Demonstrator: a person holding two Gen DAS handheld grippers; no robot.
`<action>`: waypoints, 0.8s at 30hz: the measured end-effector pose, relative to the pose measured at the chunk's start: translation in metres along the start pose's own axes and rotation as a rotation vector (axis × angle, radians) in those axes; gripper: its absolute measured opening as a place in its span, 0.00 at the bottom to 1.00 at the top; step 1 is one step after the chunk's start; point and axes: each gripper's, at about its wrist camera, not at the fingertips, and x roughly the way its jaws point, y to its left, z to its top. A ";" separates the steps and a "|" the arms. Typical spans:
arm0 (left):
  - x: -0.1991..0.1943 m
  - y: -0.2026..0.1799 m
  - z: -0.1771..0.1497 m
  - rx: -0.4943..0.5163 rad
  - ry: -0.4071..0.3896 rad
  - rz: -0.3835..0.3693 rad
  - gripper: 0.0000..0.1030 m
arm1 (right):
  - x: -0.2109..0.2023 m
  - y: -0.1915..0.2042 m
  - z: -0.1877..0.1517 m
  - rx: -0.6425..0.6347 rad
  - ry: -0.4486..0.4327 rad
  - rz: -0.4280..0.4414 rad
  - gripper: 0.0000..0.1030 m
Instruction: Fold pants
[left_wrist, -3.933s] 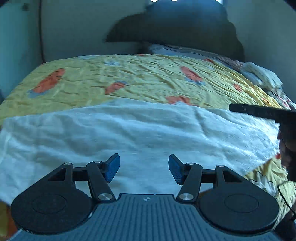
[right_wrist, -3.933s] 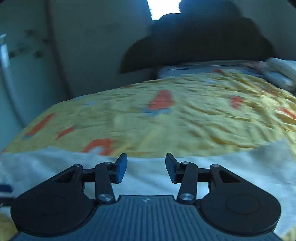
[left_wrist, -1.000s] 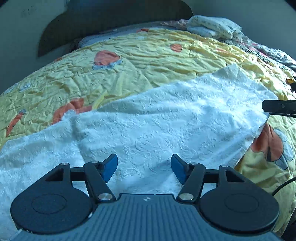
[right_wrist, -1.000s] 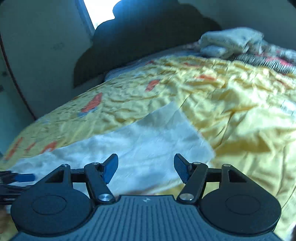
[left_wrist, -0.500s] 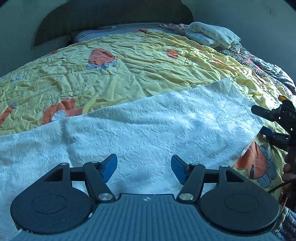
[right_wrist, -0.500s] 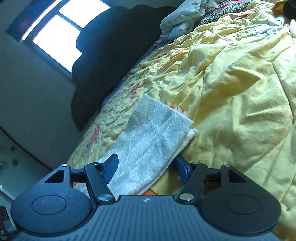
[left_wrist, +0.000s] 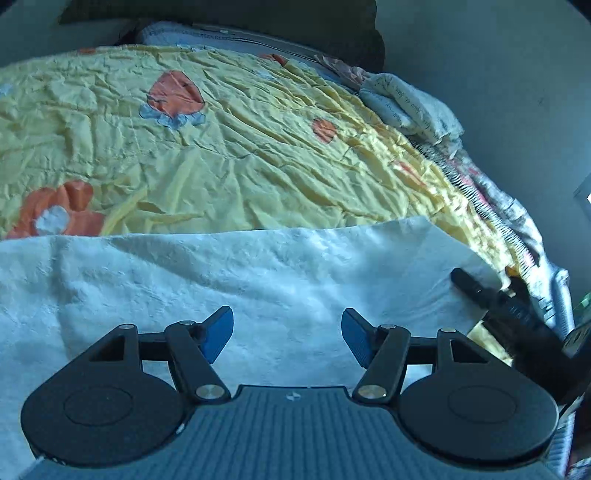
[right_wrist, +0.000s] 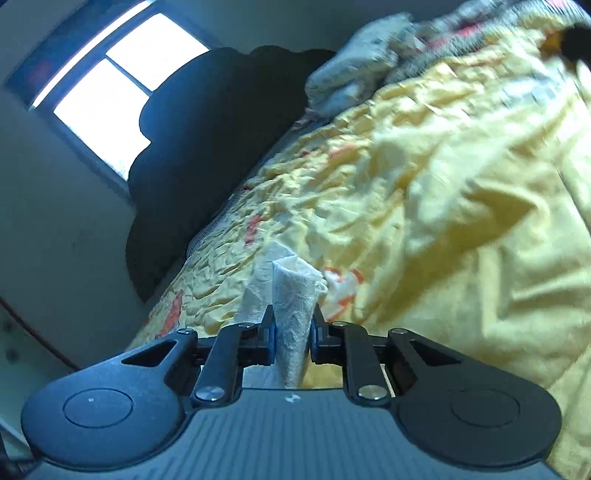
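White textured pants lie spread across a yellow flowered bedspread. My left gripper is open and empty, hovering low over the middle of the pants. My right gripper is shut on the end of the pants, a bunched fold standing up between its fingers. In the left wrist view the right gripper shows as a dark shape at the right end of the pants.
A dark headboard and a window are at the far end of the bed. Folded light bedding and striped cloth lie along the right edge of the bed, near the wall.
My right gripper has closed on the end of the pants, which it only straddled half a second ago. The left gripper stayed open over the pants and its view turned right.
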 end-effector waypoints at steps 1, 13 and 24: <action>0.002 0.003 0.003 -0.051 0.003 -0.069 0.68 | -0.005 0.020 -0.001 -0.125 -0.011 0.004 0.15; 0.055 0.030 0.025 -0.457 0.042 -0.396 0.84 | -0.027 0.155 -0.088 -1.043 0.044 0.170 0.15; 0.048 0.046 0.019 -0.350 0.032 -0.233 0.04 | -0.016 0.168 -0.130 -1.194 0.112 0.132 0.56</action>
